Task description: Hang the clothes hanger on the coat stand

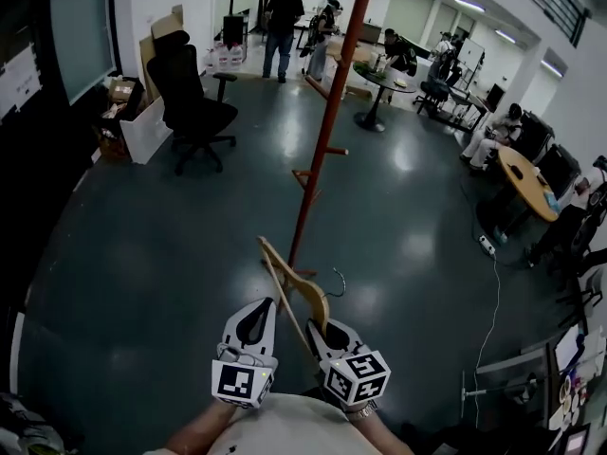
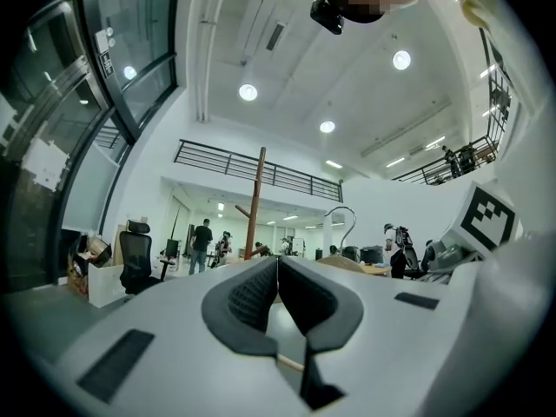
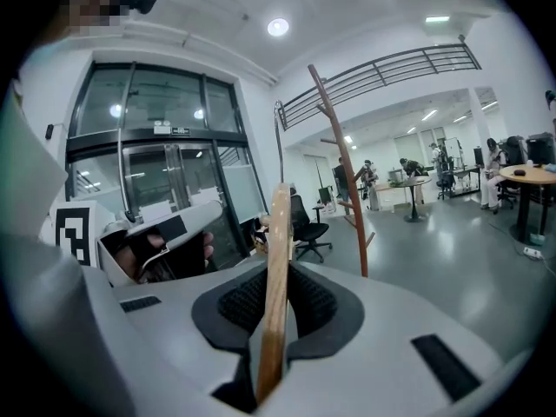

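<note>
The right gripper [image 1: 334,330] is clamped on the wooden clothes hanger [image 1: 305,290], which stands edge-on between its pads (the metal hook [image 1: 340,273] curls to the right). The left gripper [image 1: 258,313], just to its left, has its jaws pressed together. The red-brown coat stand [image 1: 327,112] rises just beyond the hanger.

The stand [image 1: 327,112] runs past the head view's top edge, so its top is cut off there. Near the stand's foot, the lower part of the hanger [image 1: 303,282] is hidden behind the right gripper [image 1: 330,332]. People [image 1: 282,27] beyond the stand are too small to tell in detail. The bottom edge cuts off the forearms [image 1: 204,429].
</note>
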Available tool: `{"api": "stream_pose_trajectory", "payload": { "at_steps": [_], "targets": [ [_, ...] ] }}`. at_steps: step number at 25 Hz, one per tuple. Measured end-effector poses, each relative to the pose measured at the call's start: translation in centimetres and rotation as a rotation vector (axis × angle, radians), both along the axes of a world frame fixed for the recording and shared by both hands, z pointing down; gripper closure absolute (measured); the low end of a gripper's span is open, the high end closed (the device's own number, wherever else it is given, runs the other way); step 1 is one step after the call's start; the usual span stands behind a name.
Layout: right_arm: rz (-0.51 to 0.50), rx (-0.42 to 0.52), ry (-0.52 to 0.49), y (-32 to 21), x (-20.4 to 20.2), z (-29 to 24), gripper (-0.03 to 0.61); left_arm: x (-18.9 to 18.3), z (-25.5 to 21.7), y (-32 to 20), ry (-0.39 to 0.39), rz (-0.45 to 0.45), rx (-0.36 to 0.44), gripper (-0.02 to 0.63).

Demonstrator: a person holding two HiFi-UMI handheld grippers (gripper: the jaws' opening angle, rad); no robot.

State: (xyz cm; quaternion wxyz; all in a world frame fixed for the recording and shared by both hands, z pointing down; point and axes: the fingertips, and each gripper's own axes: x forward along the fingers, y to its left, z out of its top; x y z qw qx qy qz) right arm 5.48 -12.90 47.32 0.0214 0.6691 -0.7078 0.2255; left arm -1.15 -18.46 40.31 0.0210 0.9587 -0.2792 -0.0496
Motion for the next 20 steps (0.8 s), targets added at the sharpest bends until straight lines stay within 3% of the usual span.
{"api": "stream_pose_trajectory", "payload": {
  "at_steps": [5,10,20],
  "targets": [
    [-0.087,-0.03,-0.012,-3.1,1.2,0.4,0.512,2.6,0.0,-2.6,-0.035,0.023,0.002,0.601],
    [-0.164,-0.026,-0.014,-6.7,6.4,-0.2,0.512,7.0,-0.1,-5.1,-0.066,-0.009,0.016,0.601],
    [-0.385,-0.011,-0.055,-16.9,18.8,-4.9,0.512,15.8,-3.7,-11.5,-0.077,-0.286,0.052,0.601]
  ]
}}
